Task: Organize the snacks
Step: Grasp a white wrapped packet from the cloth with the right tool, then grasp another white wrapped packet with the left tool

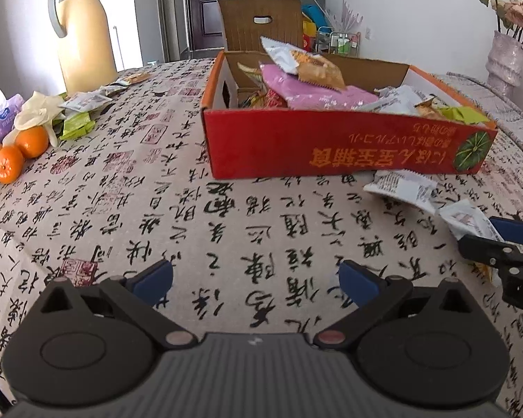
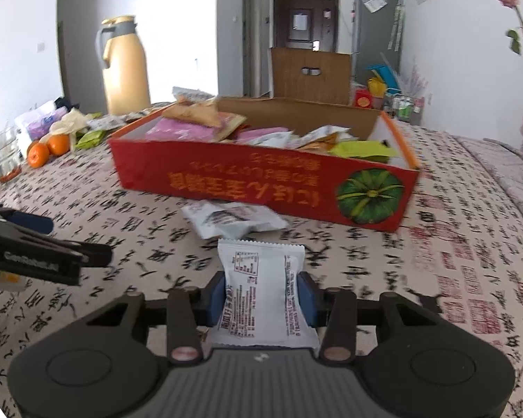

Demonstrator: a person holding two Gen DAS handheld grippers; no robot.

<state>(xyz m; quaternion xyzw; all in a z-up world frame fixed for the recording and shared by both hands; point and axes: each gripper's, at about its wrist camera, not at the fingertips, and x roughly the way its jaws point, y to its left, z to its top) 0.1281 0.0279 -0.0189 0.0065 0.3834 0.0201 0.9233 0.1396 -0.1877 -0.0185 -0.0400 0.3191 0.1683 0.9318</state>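
Note:
A red cardboard box (image 1: 331, 142) (image 2: 226, 174) stands in the middle of the table, holding several snack packets. In the right wrist view my right gripper (image 2: 263, 294) is shut on a white snack packet (image 2: 258, 289), its blue pads pressing both sides. In the left wrist view that same gripper (image 1: 491, 235) shows at the right edge, with the white snack packet (image 1: 467, 221) in it. Another white packet (image 1: 404, 186) (image 2: 233, 219) lies on the cloth just in front of the box. My left gripper (image 1: 256, 280) hangs open over bare cloth, nothing between its fingers.
A yellow thermos jug (image 1: 82, 31) (image 2: 125, 66) stands at the back left. Oranges (image 1: 17, 153) (image 2: 47, 149), a tissue pack (image 1: 0, 118) and loose packets (image 1: 83, 111) lie at the left. A vase with flowers (image 1: 505, 55) stands at the right. The box flap (image 1: 261, 24) rises behind.

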